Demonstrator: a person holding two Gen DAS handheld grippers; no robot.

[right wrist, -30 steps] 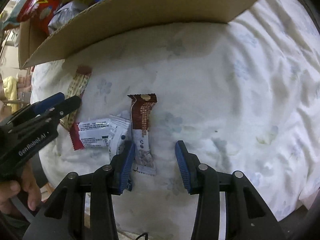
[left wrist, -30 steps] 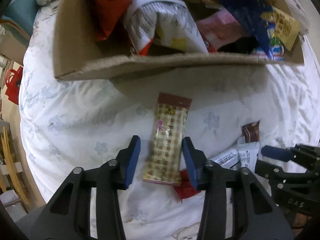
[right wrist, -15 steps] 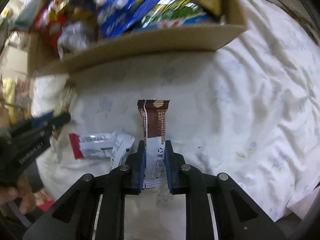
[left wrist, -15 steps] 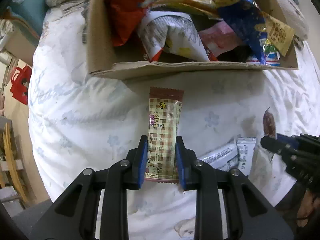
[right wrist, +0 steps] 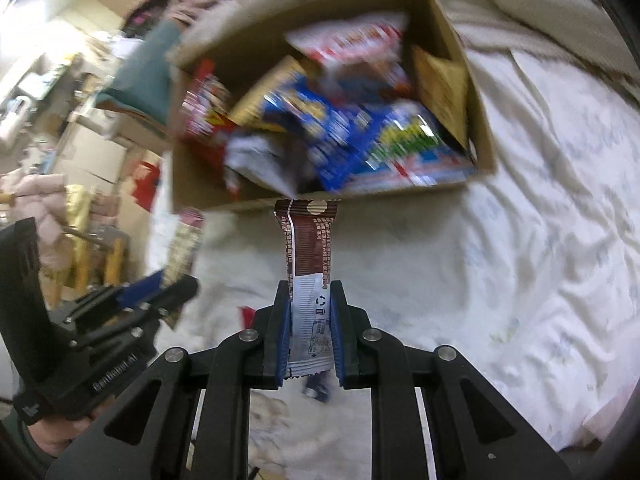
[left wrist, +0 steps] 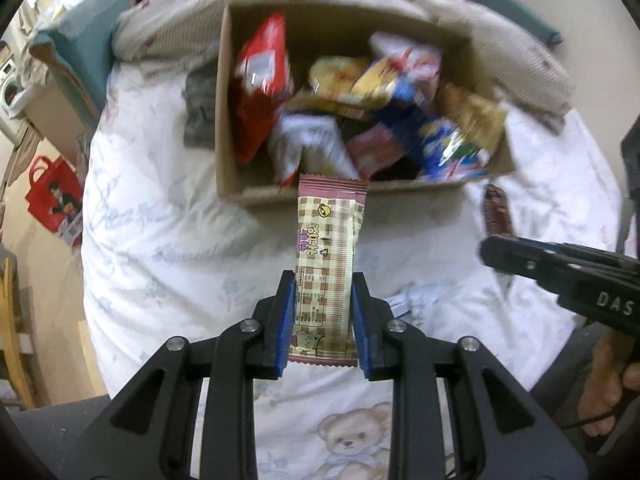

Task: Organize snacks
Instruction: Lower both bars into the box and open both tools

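My left gripper is shut on a beige checked snack bar with a maroon top edge, held up above the bed. My right gripper is shut on a brown and white snack bar, also lifted. Both bars point toward an open cardboard box full of colourful snack bags. In the left wrist view the right gripper shows at the right with its brown bar. In the right wrist view the left gripper shows at the left with the checked bar.
The box sits on a white floral duvet with a bear print. A beige blanket lies behind it. A few wrappers remain on the bed under my right gripper. Beyond the bed's left edge are a red bag and stacked boxes.
Both grippers closed on their bars and lifted them off the bed. The views rose and tilted up, so the box's inside now shows.
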